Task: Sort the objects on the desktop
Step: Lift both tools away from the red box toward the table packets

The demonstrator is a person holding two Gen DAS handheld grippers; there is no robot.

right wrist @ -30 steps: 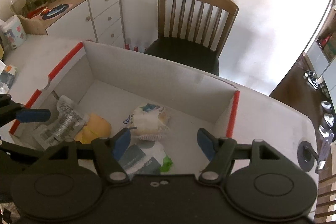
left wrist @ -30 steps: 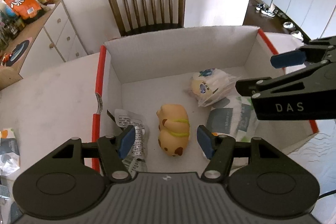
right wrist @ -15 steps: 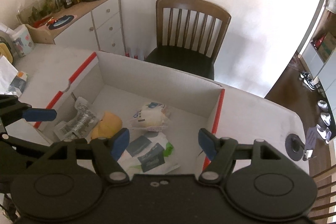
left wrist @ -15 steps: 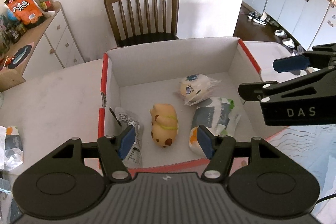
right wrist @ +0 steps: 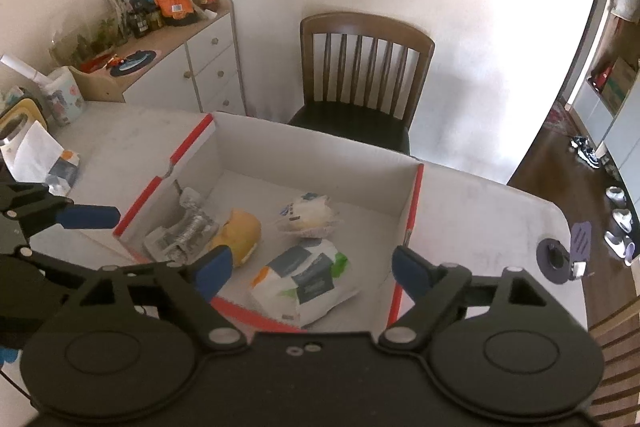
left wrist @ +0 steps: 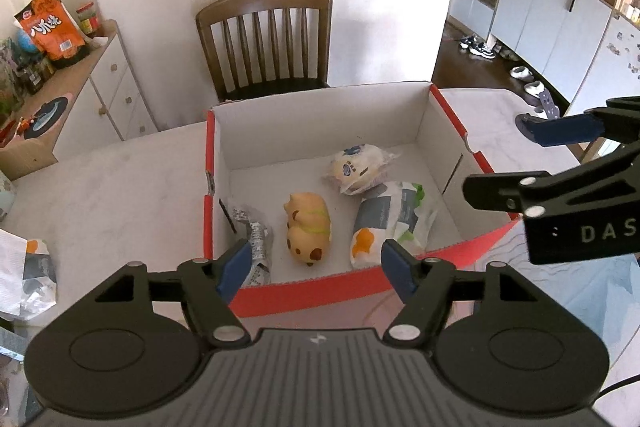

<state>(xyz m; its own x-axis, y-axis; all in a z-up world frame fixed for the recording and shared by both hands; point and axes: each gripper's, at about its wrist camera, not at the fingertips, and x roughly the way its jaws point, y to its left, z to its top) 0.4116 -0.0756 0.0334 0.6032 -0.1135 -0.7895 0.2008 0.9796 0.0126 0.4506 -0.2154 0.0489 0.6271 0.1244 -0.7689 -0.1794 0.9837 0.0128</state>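
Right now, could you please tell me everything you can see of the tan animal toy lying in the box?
The animal toy is a small, plump figure in tan, seemingly soft rubber or vinyl, with brown spots and ears and a yellow-green band around its middle. It lies on its side on the white floor of the red-edged cardboard box, near the front wall. A crinkled silver packet lies close beside it on one side, a white and grey bag on the other. Neither gripper touches it.

Both cams ride on the tongs and look steeply down from above the near edge of the table; left one faces the box [left wrist: 320, 283] head on; right one sees that box [right wrist: 404, 227] from its right corner; both share the box's inside, the chair [left wrist: 266, 39] behind, and each other's tongs.
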